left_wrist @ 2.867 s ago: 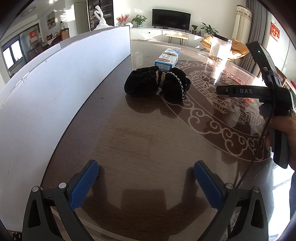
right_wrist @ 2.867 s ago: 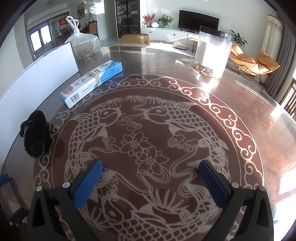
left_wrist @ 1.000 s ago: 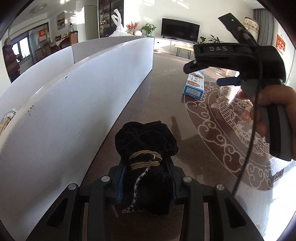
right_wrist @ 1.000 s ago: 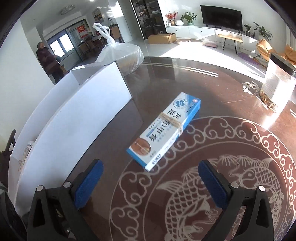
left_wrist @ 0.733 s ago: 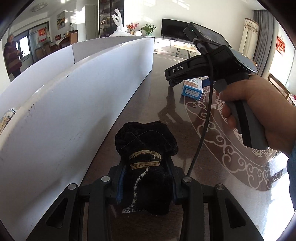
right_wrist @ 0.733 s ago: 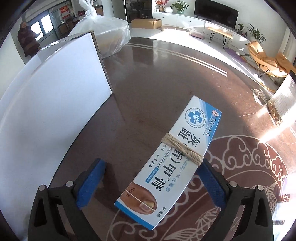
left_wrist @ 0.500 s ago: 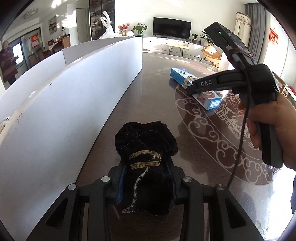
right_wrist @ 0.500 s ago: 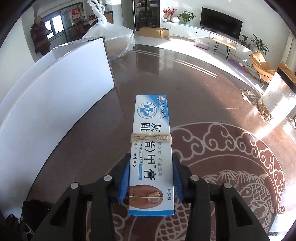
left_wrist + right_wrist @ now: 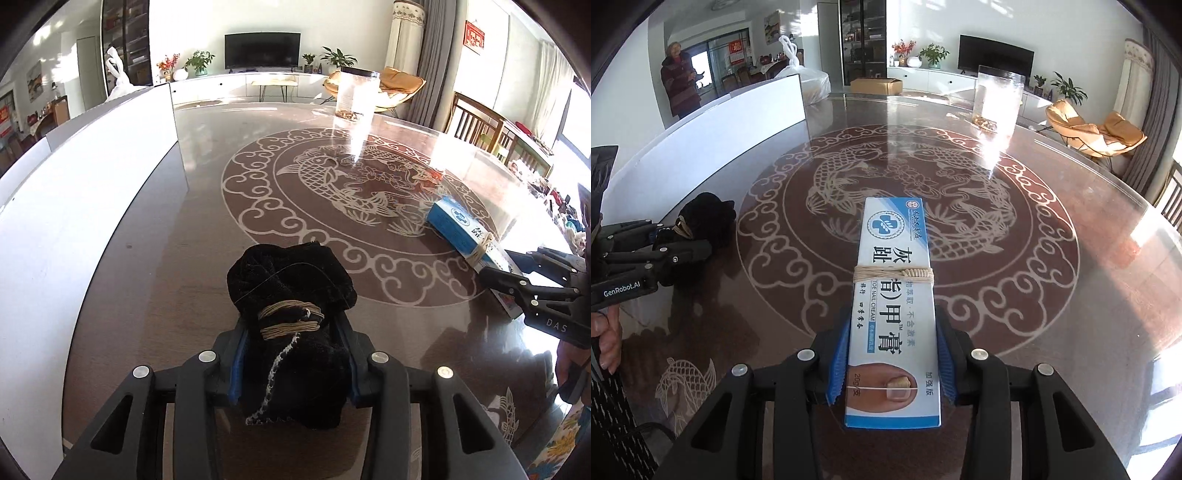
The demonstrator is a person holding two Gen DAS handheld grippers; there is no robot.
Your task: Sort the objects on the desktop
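Observation:
My left gripper (image 9: 291, 354) is shut on a black cloth bundle (image 9: 291, 295) tied with tan string, held low over the brown table (image 9: 207, 206). It also shows in the right wrist view (image 9: 705, 218) at the left, in the left gripper (image 9: 670, 245). My right gripper (image 9: 892, 365) is shut on a blue and white cream box (image 9: 892, 295) bound with tan string, held above the table's fish pattern. In the left wrist view the box (image 9: 465, 236) and the right gripper (image 9: 517, 273) are at the right.
A white board wall (image 9: 74, 192) runs along the table's left side. A clear jar (image 9: 997, 99) stands at the far side of the table. A white plastic bag (image 9: 805, 79) lies beyond the board. Chairs (image 9: 476, 125) stand at the right.
My right gripper has closed on the cream box and carried it back over the fish pattern. My left gripper still holds the black bundle and has turned right, away from the white board.

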